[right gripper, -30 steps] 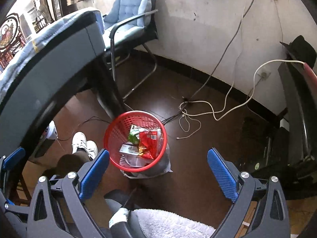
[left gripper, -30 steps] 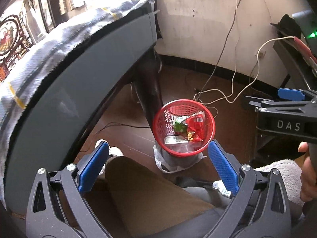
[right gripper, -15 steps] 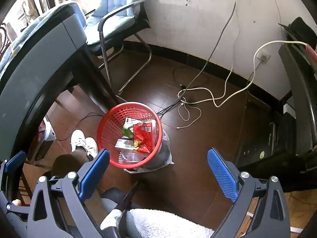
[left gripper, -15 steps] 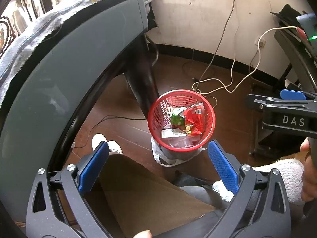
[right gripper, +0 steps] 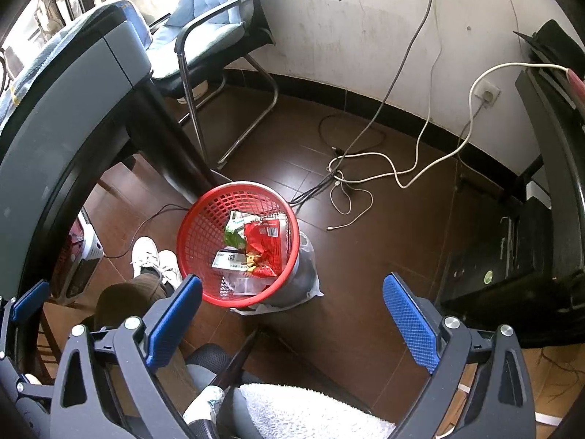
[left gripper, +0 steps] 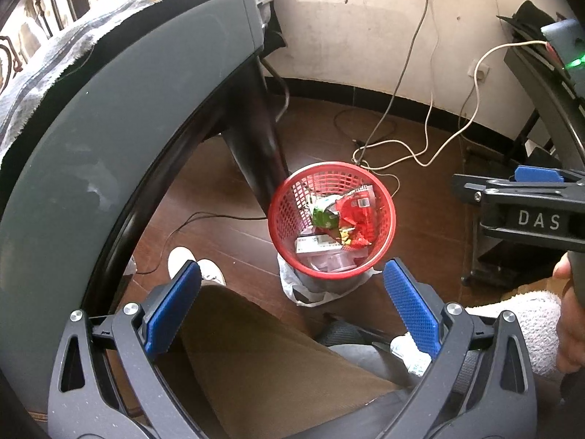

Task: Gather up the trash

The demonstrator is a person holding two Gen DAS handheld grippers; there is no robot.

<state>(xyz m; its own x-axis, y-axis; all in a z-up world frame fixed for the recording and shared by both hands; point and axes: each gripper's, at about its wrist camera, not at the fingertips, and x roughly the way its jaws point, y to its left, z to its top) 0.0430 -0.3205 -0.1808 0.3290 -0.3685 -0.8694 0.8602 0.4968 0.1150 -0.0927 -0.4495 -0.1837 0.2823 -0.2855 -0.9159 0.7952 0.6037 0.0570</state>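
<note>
A red mesh trash basket (left gripper: 292, 197) stands on the brown floor beside a black table leg; it also shows in the right wrist view (right gripper: 208, 226). It holds a red wrapper (left gripper: 360, 212), a green wrapper (left gripper: 323, 216), a white box (left gripper: 314, 245) and clear plastic. My left gripper (left gripper: 292, 307) is open and empty, above and short of the basket. My right gripper (right gripper: 292, 314) is open and empty, above the floor just right of the basket. The right gripper's side (left gripper: 526, 212) shows at the right edge of the left wrist view.
A grey table edge (left gripper: 109, 117) with a cloth on top curves along the left. A cushioned chair (right gripper: 208, 18) stands by the wall. Loose cables (right gripper: 365, 168) lie on the floor. A dark stand (right gripper: 530, 248) is at right. My legs and white shoes (right gripper: 153, 259) are below.
Both grippers have drifted slightly, so the basket sits a little higher and nearer the middle of each view. Both stay open and empty. The basket's contents are unchanged.
</note>
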